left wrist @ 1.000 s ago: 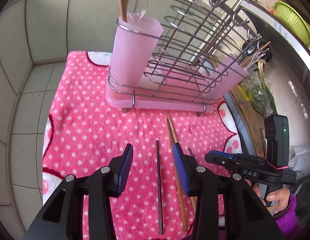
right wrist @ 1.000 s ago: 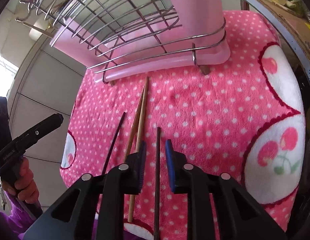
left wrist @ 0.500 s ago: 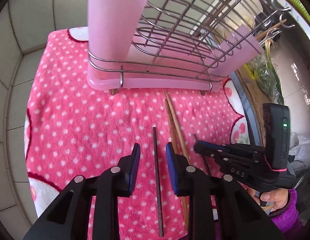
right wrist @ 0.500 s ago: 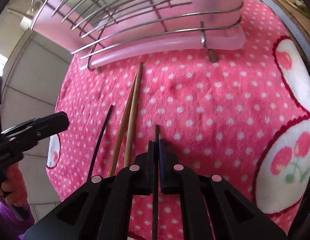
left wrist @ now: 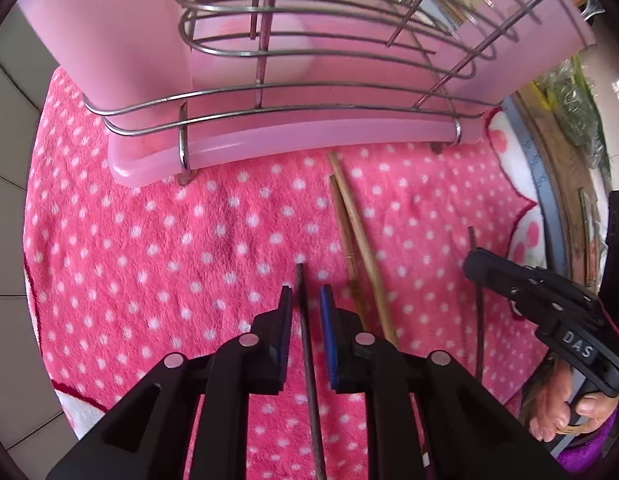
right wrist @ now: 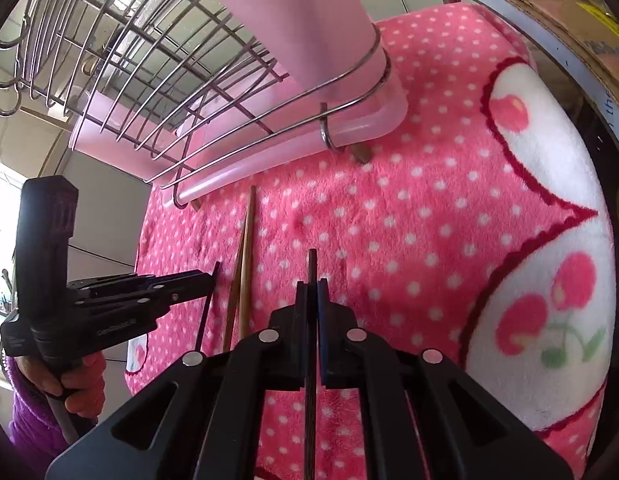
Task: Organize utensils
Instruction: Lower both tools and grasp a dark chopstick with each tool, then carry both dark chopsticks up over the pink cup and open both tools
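A dark chopstick [left wrist: 306,344] lies on the pink polka-dot towel [left wrist: 149,260] between the fingers of my left gripper [left wrist: 304,296]. Its jaws are closing, and a gap still shows beside the right pad. My right gripper [right wrist: 311,282] is shut on a second dark chopstick [right wrist: 311,260]; in the left wrist view that right gripper [left wrist: 479,260] is at the right edge. Two light wooden chopsticks [left wrist: 361,248] lie side by side between the two dark ones. The pink wire dish rack [left wrist: 309,148] stands just beyond them, with its pink utensil cup [right wrist: 309,20] at the near right end.
A person's hand [right wrist: 81,380] in a purple sleeve grips the left gripper's handle. Grey wall tiles [left wrist: 13,160] border the towel on the left. A cardboard box [right wrist: 569,8] and a bag of greens [left wrist: 577,112] sit beyond the towel's right edge.
My left gripper has come down close to the towel and its jaws have narrowed around the dark chopstick. My right gripper has shut on the other dark chopstick.
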### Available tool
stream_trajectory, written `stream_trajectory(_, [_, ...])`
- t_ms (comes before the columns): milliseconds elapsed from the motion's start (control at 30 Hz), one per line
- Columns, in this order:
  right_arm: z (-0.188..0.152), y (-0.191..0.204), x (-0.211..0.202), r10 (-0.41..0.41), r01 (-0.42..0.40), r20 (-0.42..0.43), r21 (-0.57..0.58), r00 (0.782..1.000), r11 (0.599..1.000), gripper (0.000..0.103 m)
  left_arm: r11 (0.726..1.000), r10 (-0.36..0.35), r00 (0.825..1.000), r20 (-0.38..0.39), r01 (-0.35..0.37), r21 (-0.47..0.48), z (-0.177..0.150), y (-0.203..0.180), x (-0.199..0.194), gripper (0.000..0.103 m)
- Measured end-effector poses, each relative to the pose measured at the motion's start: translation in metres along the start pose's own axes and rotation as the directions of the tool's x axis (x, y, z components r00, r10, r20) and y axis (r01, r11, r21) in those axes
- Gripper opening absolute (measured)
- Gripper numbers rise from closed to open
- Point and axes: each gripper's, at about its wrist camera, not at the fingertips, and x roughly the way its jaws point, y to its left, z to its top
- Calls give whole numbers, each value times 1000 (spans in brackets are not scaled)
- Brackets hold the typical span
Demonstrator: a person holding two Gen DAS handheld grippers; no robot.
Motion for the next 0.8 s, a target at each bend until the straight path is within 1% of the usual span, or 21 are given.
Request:
stream_trajectory(100, [0,-2,-1,17,-16,4,-4,1000,1000,5,1000,20,1000,-16,-20,2,5,-4,8,8])
stream_trajectory(200, [0,-2,-5,22,-22,12,-17,1000,1000,5,1000,28,999,-28,-28,6,4,-1,10,8])
stream_trajectory(267, [-1,-3,-12,28,-27,18,-22,999,999,5,999,35,999,-33,-34,10,6,-8,15,8])
stream_trajectory(400, [-3,1,-13,36,-35,35,-33,999,999,5,999,32,999,-29,-32,17,8,-6,14,8])
stream_trajectory(433, [-3,3,-14,37,-36,41,-37,998,999,5,999,32,999,-22,-32,19,8,-5,13,5])
stream_trajectory(467, [-4,5,-16,36,-34,47,-42,998,999,5,999,30,999,-19,-30,20,4,-1,13,5])
stream_trajectory(567, [-5,11,-22,24,-19,75,-68,997,998,5,1000,0,1000,15,0,1,-3,7,6,4])
stream_trajectory(667, [-5,16,-31,17,-8,107,-86,994,996,5,999,-28,997,70,29,-17,-8,11,-9,4])
stream_trajectory(733, [-6,18,-38,16,-3,134,-96,991,995,5,998,-54,991,124,58,-30,-12,14,-23,4])
stream_trajectory(800, [-6,20,-46,22,-5,163,-104,986,995,5,997,-57,981,186,64,-35,-18,16,-40,4])
